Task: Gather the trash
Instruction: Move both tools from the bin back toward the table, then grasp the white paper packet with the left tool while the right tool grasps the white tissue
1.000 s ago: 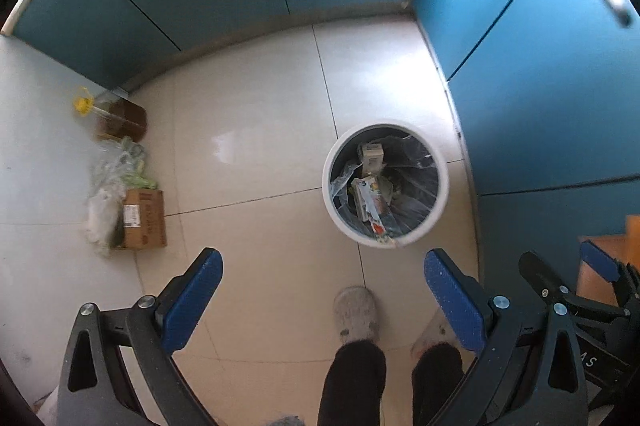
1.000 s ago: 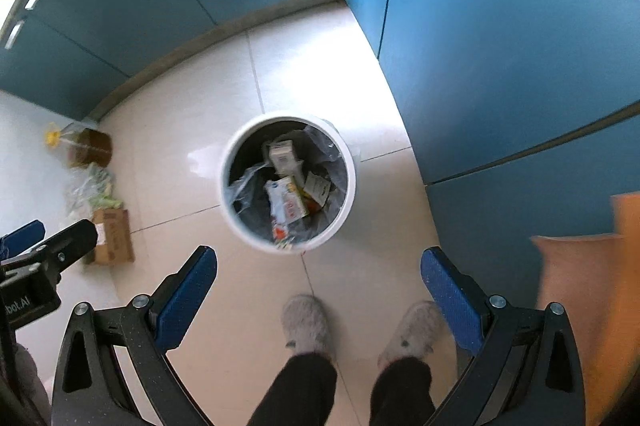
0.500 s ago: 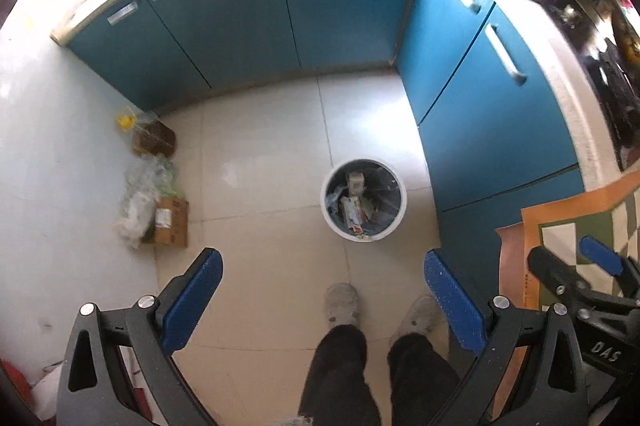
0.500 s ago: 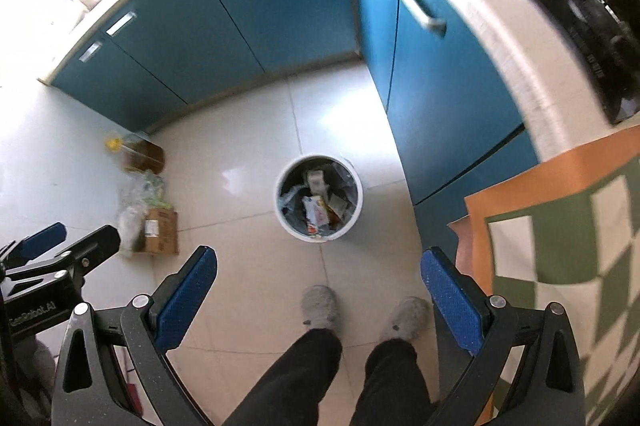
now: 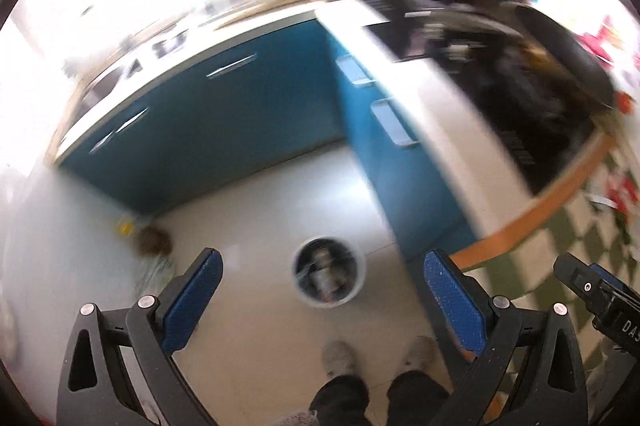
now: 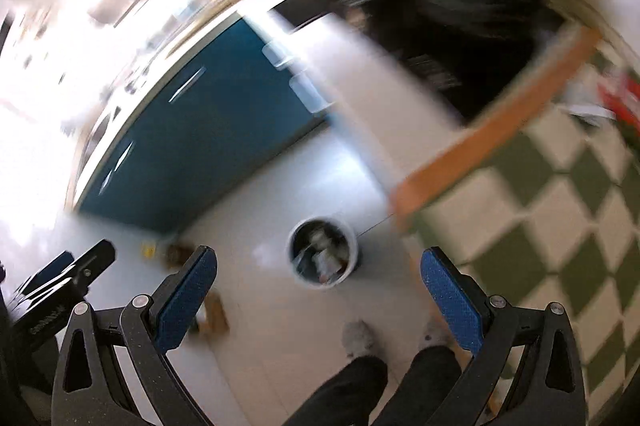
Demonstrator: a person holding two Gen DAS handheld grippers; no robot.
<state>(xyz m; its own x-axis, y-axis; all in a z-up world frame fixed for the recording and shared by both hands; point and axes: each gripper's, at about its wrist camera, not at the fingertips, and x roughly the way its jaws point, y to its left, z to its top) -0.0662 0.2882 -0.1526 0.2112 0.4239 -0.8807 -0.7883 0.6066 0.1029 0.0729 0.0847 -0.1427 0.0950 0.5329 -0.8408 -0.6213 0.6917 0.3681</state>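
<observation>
A white round trash bin (image 5: 329,271) with wrappers and cartons inside stands on the pale tile floor, far below; it also shows in the right wrist view (image 6: 322,252). My left gripper (image 5: 322,302) is open and empty, high above the bin. My right gripper (image 6: 318,300) is open and empty, also high above it. Both views are blurred by motion. The right gripper's body shows at the right edge of the left view (image 5: 600,296).
Blue cabinets (image 5: 224,130) line the corner under a white counter (image 5: 440,98). A checked mat with an orange border (image 6: 552,178) lies on the right. A bottle and bags (image 5: 154,250) sit by the left wall. The person's feet (image 5: 340,358) stand below the bin.
Both grippers have risen well above the floor and tilted up; the bin looks much smaller, and the counter and the mat have come into view. Both stay open.
</observation>
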